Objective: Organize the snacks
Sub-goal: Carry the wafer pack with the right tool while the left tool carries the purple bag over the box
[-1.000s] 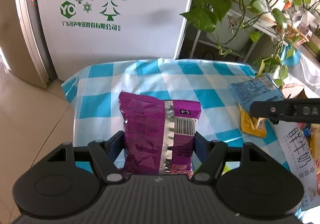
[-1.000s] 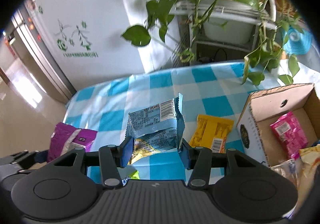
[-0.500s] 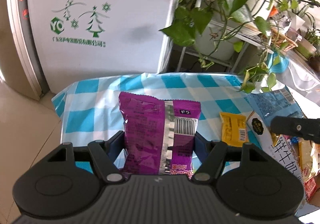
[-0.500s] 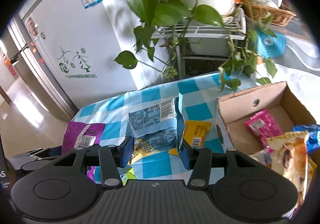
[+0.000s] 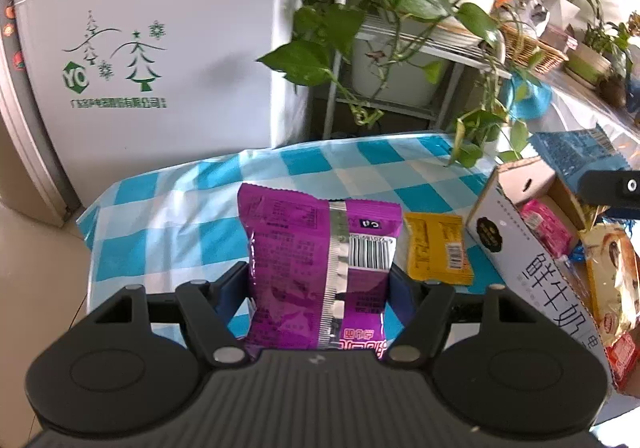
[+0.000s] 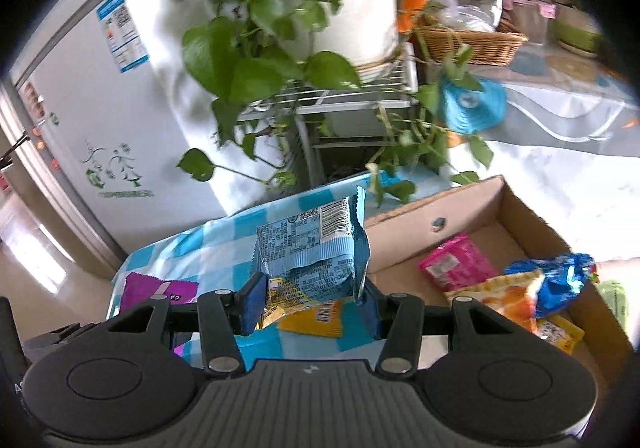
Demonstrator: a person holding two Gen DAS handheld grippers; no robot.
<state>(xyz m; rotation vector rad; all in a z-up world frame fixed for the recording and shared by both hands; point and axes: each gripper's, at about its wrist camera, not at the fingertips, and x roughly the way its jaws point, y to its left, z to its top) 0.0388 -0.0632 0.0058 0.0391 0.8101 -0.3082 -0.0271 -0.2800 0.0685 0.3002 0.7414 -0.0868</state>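
Both tilted down | left hand-held gripper (image 5: 318,284) clamps purple packet (image 5: 320,272); right hand-held gripper (image 6: 311,298) clamps blue packet (image 6: 312,248)

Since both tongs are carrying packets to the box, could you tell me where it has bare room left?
The cardboard box has bare floor along its far wall, behind the pink packet. Its near right end is crowded: the orange packet and blue packet overlap. Outside, the checked tablecloth lies bare left of the yellow packet.
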